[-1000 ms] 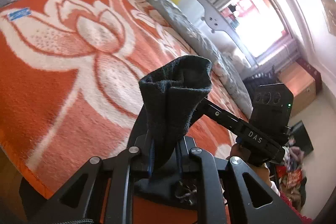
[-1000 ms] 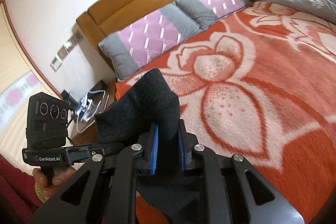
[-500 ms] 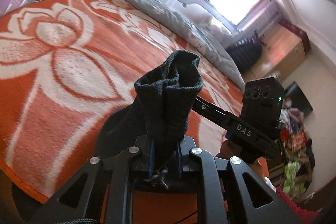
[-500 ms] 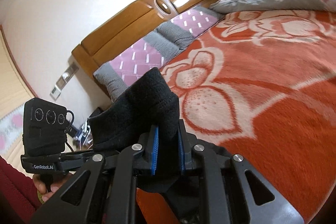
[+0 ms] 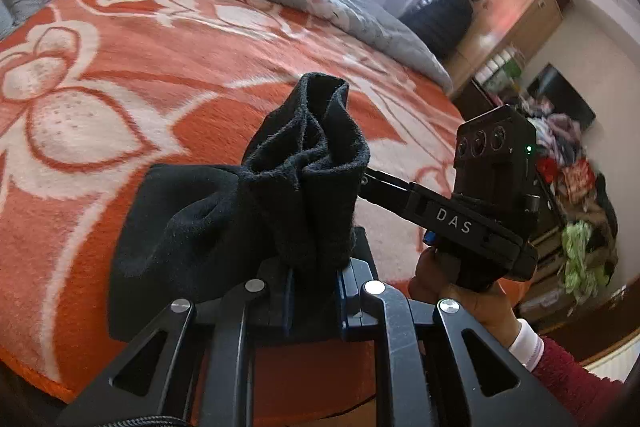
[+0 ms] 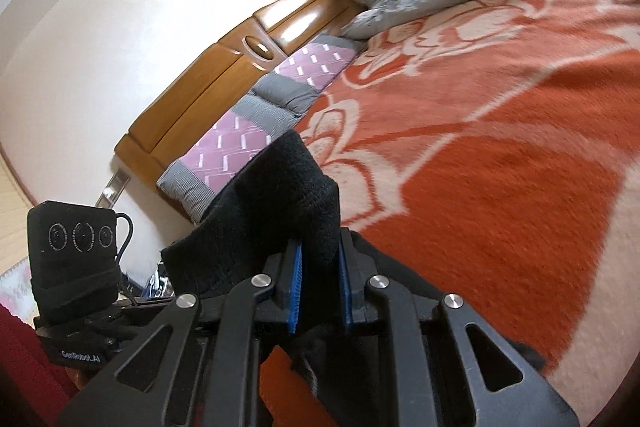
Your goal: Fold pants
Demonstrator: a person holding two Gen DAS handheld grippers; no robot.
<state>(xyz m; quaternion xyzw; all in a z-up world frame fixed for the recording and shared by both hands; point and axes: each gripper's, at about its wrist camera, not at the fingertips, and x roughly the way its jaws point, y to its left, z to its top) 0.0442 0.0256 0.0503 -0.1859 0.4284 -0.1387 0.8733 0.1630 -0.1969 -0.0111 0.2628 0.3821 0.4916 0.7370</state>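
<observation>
the orange flowered blanket [image 5: 168, 115] fills more of both views than it did a second ago, and the scene has swung: in the left wrist view the purple pillows have slid to the upper left corner and the window now sits at the top right, while in the right wrist view the wooden headboard [image 6: 224, 75] has tilted steeply up toward the centre top. both hands look to have carried across over the bed.

the black pants [image 5: 304, 187] hang between the two tools, bunched upright at frame centre, with a flap now draping out to the left over the blanket. that suggests the cloth is being brought in to lay down, not yet folded.

the left gripper [image 5: 314, 287] is clenched on a gathered wad of the pants, unchanged. the right gripper [image 6: 318, 283] likewise pinches black fabric between its blue pads [image 6: 295, 287], grip no looser.
</observation>
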